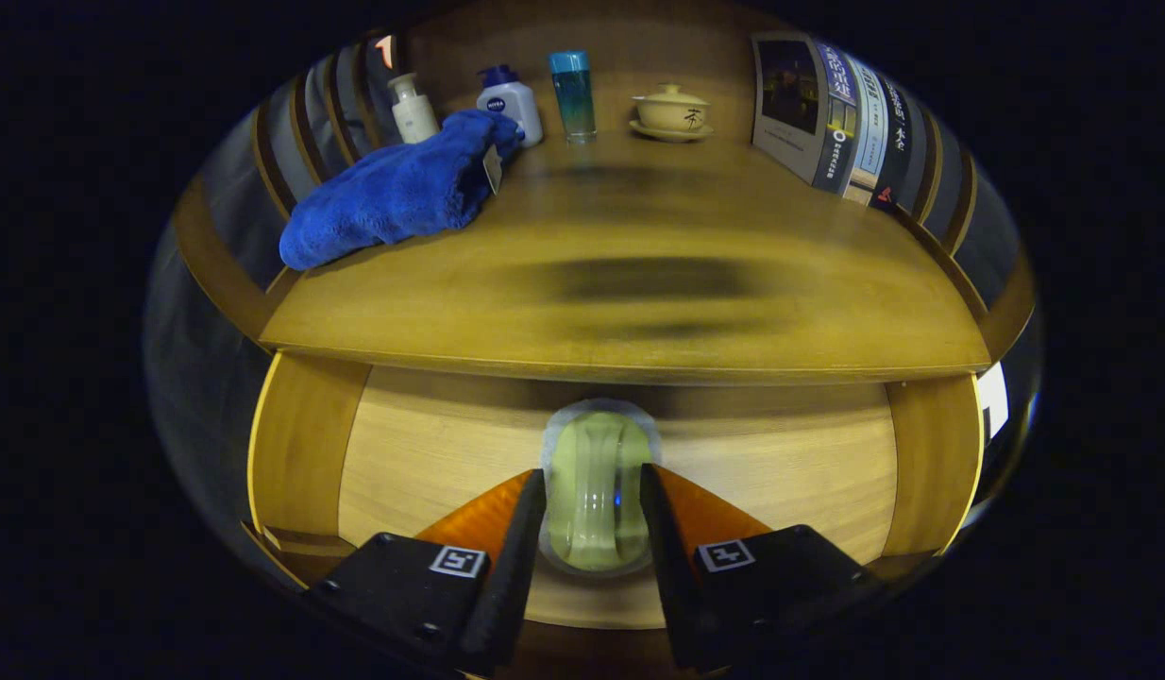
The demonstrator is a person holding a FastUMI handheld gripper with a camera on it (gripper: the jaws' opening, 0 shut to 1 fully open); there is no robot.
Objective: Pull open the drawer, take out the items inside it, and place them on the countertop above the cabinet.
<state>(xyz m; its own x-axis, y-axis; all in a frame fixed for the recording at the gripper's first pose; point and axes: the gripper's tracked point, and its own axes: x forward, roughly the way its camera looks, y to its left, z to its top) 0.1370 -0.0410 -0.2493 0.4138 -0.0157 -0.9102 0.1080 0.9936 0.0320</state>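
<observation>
Both tongs fingers pinch a clear cup over the open drawer, w/ table front edge bare, towel at left edge.

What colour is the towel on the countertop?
Blue, in the gripper view: the towel lies on the countertop.

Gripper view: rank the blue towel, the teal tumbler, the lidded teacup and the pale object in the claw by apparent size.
1. Blue towel.
2. Pale object; the claw grips it close to the camera, so it looks enlarged.
3. Teal tumbler and lidded teacup: alike, unranked.
</observation>
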